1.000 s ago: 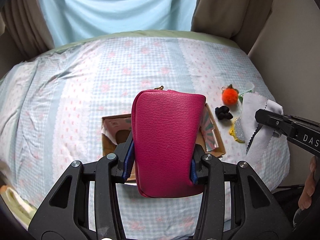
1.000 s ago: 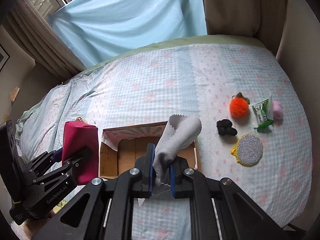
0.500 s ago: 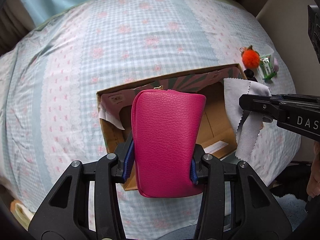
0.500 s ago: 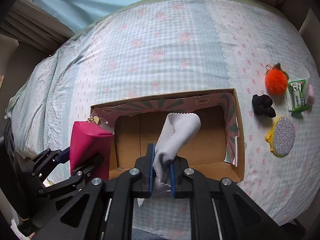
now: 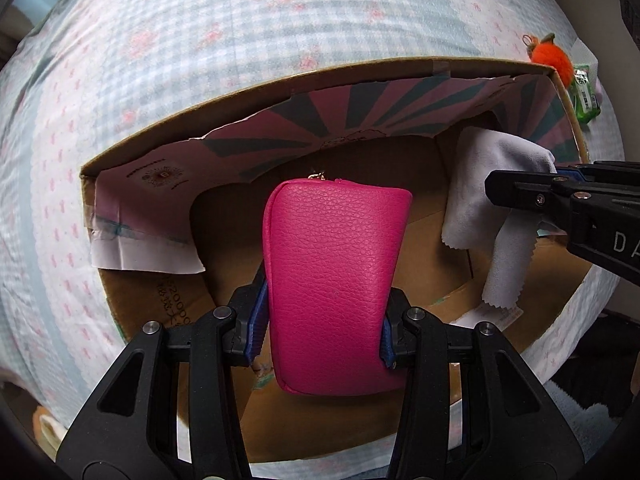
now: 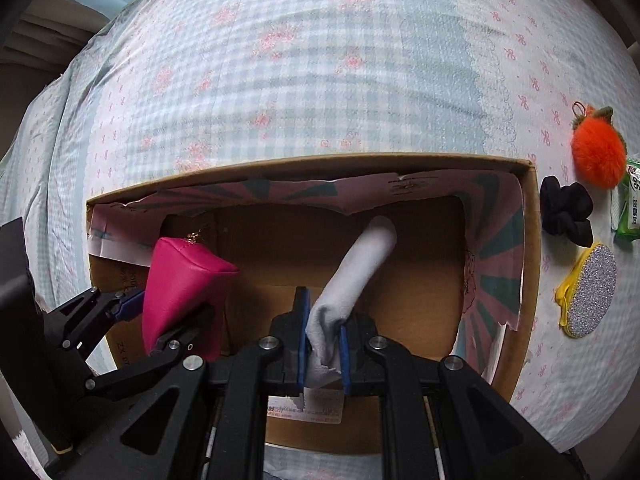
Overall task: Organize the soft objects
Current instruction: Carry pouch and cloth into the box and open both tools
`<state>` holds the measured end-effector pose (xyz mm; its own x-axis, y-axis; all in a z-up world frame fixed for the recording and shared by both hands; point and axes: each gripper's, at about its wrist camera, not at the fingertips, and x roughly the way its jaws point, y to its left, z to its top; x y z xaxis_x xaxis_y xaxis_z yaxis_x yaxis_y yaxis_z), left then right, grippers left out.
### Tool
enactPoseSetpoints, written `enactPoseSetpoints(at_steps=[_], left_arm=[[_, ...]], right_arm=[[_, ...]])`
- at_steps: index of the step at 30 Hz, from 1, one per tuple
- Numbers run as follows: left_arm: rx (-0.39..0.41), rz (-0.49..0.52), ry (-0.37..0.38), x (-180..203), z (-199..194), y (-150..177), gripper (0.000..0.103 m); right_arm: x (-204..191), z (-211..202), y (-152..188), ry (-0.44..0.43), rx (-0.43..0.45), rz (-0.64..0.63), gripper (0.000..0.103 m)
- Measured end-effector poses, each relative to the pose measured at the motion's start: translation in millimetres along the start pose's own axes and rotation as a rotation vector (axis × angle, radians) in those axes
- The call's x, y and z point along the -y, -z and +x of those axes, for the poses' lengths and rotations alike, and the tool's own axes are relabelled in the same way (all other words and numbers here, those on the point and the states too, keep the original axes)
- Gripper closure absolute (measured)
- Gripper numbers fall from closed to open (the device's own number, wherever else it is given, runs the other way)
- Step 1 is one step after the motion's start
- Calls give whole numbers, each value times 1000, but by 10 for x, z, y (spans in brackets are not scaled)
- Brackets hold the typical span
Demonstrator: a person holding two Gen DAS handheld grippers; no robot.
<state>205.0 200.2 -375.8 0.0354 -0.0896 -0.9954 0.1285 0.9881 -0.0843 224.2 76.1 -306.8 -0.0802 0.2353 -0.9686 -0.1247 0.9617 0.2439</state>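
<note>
My left gripper [image 5: 322, 330] is shut on a pink leather pouch [image 5: 334, 280] and holds it inside the open cardboard box [image 5: 280, 80], over its left half. The pouch also shows in the right wrist view [image 6: 180, 292]. My right gripper [image 6: 323, 340] is shut on a grey cleaning cloth [image 6: 352, 276] and holds it inside the same box [image 6: 532, 248], over the middle. In the left wrist view the cloth [image 5: 492, 188] hangs from the right gripper [image 5: 520, 192] at the box's right side.
The box sits on a checked bedspread [image 6: 280, 80]. To the right of the box lie an orange pompom [image 6: 598, 152], a black scrunchie [image 6: 566, 208], a silver glitter pouch [image 6: 590, 292] and a green packet [image 6: 630, 208]. A label lies on the box floor [image 6: 304, 410].
Both grippers have moved down and forward into the box with the pouch and the cloth still held. The box now fills both views.
</note>
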Motion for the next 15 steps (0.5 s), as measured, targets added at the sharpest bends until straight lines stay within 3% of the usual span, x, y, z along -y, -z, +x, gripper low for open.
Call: enactPoseSetpoints(at_steps=[2,4,6,7,8,9,10,15], left_arm=[[-13,14,-8,22,58,-21,62],[-19,30,-18,49,60,-25,50],[-18,37,-23,51,48,-40,1],[-13,43,-5,54,29,-45,0],[-8,49,14,62,6,-48,0],[-2,59,20,76,-18,-46,0],[12,73,21,92,-51,-37,0],[28,120,-2,175,-60,46,0]], right_arm=[[13,12,-23,-8,-6,7,91],[12,18,-41,-24,-16,10,91],[-8,35,-61,-8,-27,11,90],[-11,38,-67,10,-26,13,76],[-4,33,-75,19,-14,15,34],[8,32,-77,13,-5,20,13],[22,33,-74,-1,1,28,0],[3,43,-38,-9,9,35,0]])
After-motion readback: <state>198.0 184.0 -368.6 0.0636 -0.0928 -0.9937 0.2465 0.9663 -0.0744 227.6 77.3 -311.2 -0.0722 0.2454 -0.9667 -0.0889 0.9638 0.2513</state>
